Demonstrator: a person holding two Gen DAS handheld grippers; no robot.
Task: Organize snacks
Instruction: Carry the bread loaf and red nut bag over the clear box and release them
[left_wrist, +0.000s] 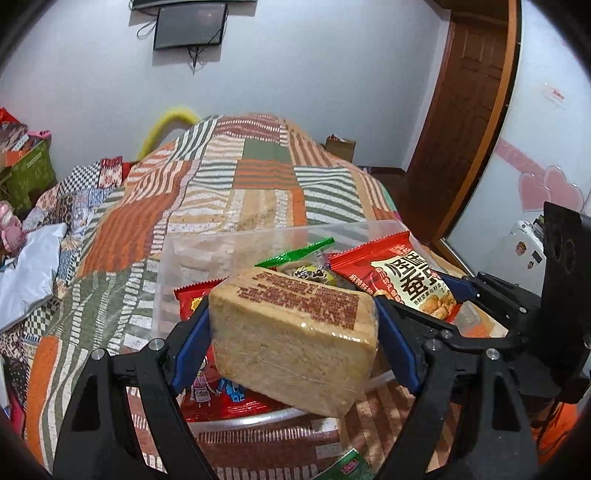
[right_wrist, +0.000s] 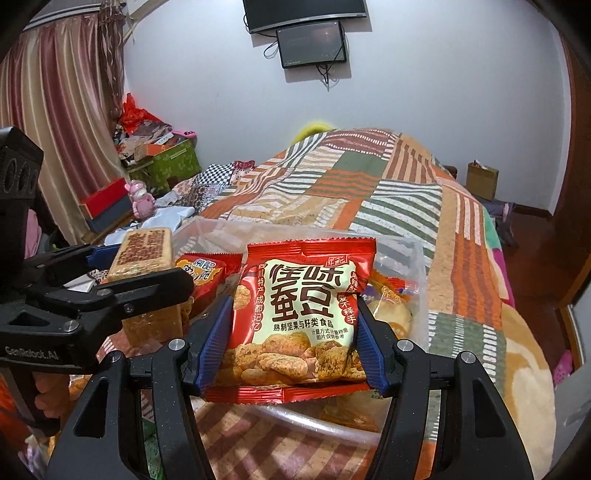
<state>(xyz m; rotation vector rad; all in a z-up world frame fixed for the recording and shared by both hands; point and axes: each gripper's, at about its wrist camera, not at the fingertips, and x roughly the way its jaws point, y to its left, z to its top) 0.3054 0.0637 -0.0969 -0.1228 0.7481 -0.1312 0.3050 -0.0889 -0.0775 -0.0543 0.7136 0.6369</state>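
Observation:
My left gripper is shut on a tan wrapped cake block and holds it over the near edge of a clear plastic bin on the bed. The block also shows in the right wrist view. My right gripper is shut on a red bean-snack packet, held above the same bin. That packet shows in the left wrist view. Inside the bin lie a red packet, a green packet and other snacks.
The bin sits on a patchwork quilt covering the bed. A green packet lies on the quilt near me. Boxes and clutter stand at the left wall. A wooden door is to the right.

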